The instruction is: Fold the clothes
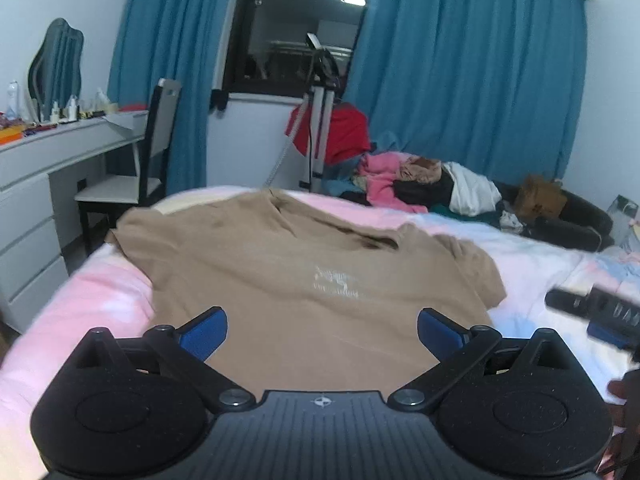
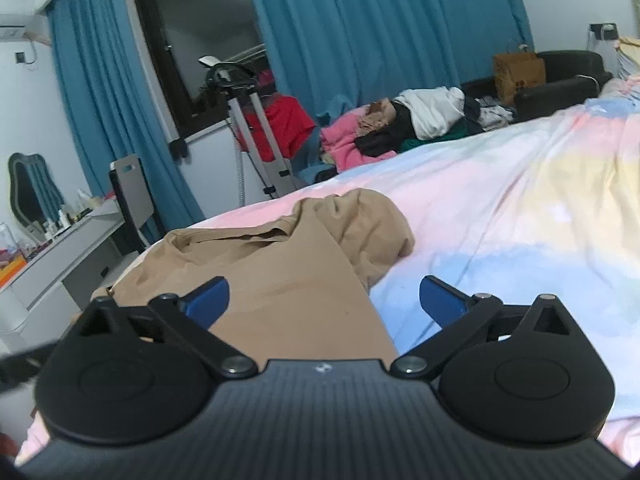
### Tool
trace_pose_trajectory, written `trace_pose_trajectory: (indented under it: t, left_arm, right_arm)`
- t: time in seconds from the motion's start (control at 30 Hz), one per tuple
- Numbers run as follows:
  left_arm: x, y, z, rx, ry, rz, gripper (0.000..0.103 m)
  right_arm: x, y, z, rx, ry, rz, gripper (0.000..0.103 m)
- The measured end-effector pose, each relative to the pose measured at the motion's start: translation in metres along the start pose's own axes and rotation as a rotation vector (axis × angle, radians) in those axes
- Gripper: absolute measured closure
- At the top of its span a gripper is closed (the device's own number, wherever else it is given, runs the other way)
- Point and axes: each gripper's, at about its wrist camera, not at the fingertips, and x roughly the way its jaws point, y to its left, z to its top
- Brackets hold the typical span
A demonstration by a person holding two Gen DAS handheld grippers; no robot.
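A tan T-shirt (image 1: 304, 264) lies spread on the pastel bedspread (image 1: 532, 268), collar toward the far edge and faint white print on its chest. My left gripper (image 1: 322, 332) hovers open above the shirt's lower hem, nothing between its blue pads. In the right wrist view the same T-shirt (image 2: 280, 264) shows its right sleeve bunched up, and my right gripper (image 2: 324, 300) stands open over the shirt's right side edge, one finger above cloth, the other above the bedspread (image 2: 520, 208). The right gripper also shows blurred at the left view's right edge (image 1: 596, 312).
A pile of loose clothes (image 1: 420, 184) lies at the bed's far end, with a red garment on a metal stand (image 1: 320, 128) behind it. A white dresser (image 1: 44, 184) and chair (image 1: 132, 176) stand left of the bed. Blue curtains and a dark window fill the back wall.
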Motion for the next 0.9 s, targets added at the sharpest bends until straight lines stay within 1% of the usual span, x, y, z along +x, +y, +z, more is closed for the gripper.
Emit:
trace_pose_trajectory:
  t: [0.1, 0.13, 0.27, 0.33, 0.43, 0.57, 0.6, 0.63, 0.67, 0.7, 0.73, 0.77, 0.8, 0.83, 0.9]
  left_arm:
    - [0.017, 0.006, -0.018, 0.008, 0.006, 0.017, 0.001]
    - [0.023, 0.008, -0.024, 0.011, 0.008, 0.023, 0.001]
    - [0.045, 0.035, -0.037, -0.055, 0.034, 0.051, 0.001]
    - [0.053, 0.043, -0.039, -0.075, 0.043, 0.057, 0.001]
    - [0.061, 0.049, -0.044, -0.065, 0.031, 0.045, 0.001]
    - [0.074, 0.053, -0.052, -0.060, 0.017, 0.013, 0.001]
    - [0.077, 0.053, -0.054, -0.064, 0.016, 0.005, 0.001]
    - [0.081, 0.055, -0.055, -0.073, 0.020, -0.006, 0.001]
    - [0.085, 0.058, -0.056, -0.085, 0.027, -0.018, 0.001]
    - [0.088, 0.060, -0.057, -0.096, 0.033, -0.030, 0.001]
    - [0.092, 0.062, -0.058, -0.107, 0.040, -0.042, 0.001]
    - [0.095, 0.065, -0.059, -0.118, 0.049, -0.044, 0.001]
    - [0.098, 0.067, -0.060, -0.128, 0.060, -0.044, 0.001]
    - [0.100, 0.069, -0.060, -0.142, 0.068, -0.045, 0.001]
    - [0.102, 0.072, -0.060, -0.161, 0.068, -0.048, 0.001]
  right_arm:
    - [0.012, 0.006, -0.004, -0.016, 0.005, -0.007, 0.000]
    - [0.017, 0.005, -0.004, 0.002, 0.001, -0.011, 0.000]
    - [0.039, -0.002, -0.003, 0.078, -0.010, -0.023, 0.000]
    - [0.065, -0.021, 0.008, 0.210, 0.031, 0.000, 0.000]
    - [0.107, -0.056, 0.020, 0.435, 0.078, 0.041, 0.001]
    - [0.174, -0.100, 0.013, 0.666, 0.102, 0.072, 0.002]
    - [0.189, -0.105, 0.010, 0.687, 0.119, 0.058, 0.004]
    - [0.202, -0.108, 0.007, 0.702, 0.133, 0.040, 0.010]
    - [0.209, -0.105, 0.008, 0.672, 0.123, 0.007, 0.022]
    - [0.215, -0.101, 0.008, 0.641, 0.114, -0.026, 0.029]
    - [0.222, -0.098, 0.009, 0.611, 0.104, -0.058, 0.044]
    - [0.227, -0.094, 0.010, 0.582, 0.095, -0.088, 0.068]
    - [0.229, -0.091, 0.014, 0.560, 0.082, -0.103, 0.080]
    - [0.227, -0.085, 0.020, 0.517, 0.056, -0.136, 0.085]
    - [0.220, -0.078, 0.035, 0.420, 0.000, -0.192, 0.087]
